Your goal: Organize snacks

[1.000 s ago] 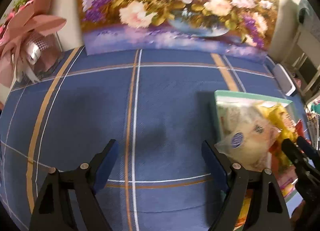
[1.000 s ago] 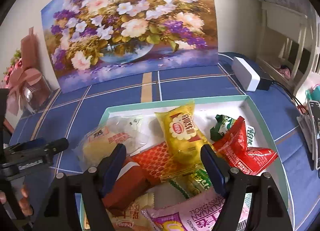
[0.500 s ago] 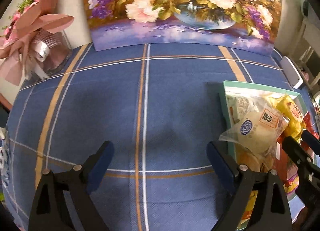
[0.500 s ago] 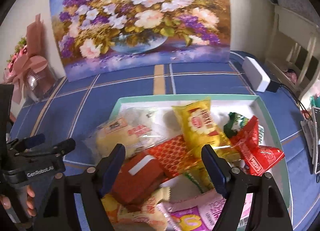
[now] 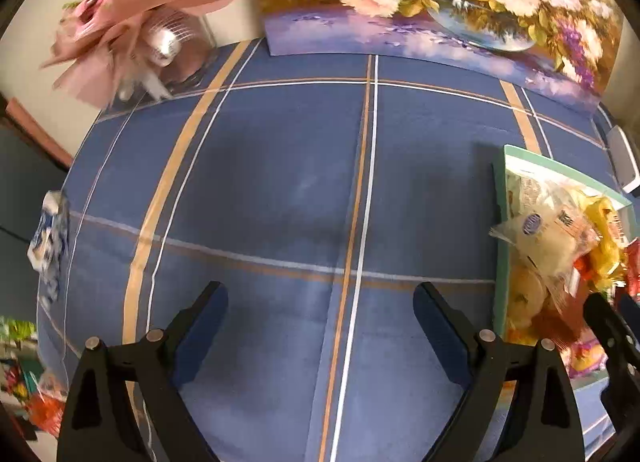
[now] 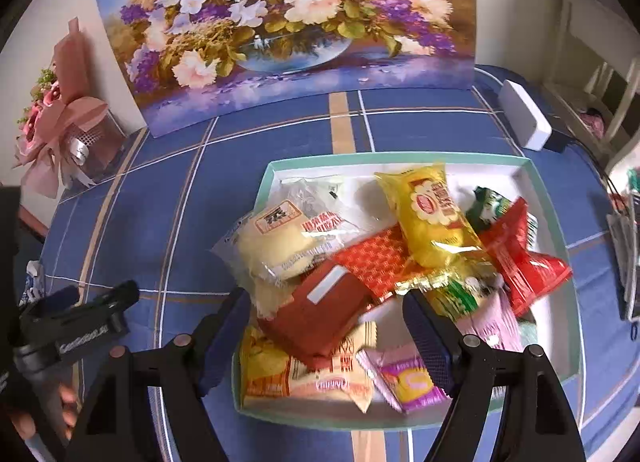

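Snacks [image 6: 360, 262] lie heaped in the tray [image 6: 552, 198] on the blue tablecloth [image 5: 280, 182], piled toward its left wall. Both grippers are released and empty: the right gripper [image 6: 326, 326] hovers over the brown packet [image 6: 320, 314], the left gripper [image 5: 320, 326] over bare cloth left of the tray. Best pinch that top packet by its sides without snagging the pale bun bag [image 6: 280, 238] beside it.

Tabletop [image 6: 280, 130] covered with blue cloth, orange and white crossing stripes. Flower painting [image 6: 288, 22] stands upright at upper centre of the right wrist view, its lower edge on the cloth. Pink ribbon bouquet [image 6: 60, 130] at left edge, beside the painting. White rectangular box [image 6: 524, 114] at upper right, dark cable attached. White chair [image 6: 600, 74] at far right.
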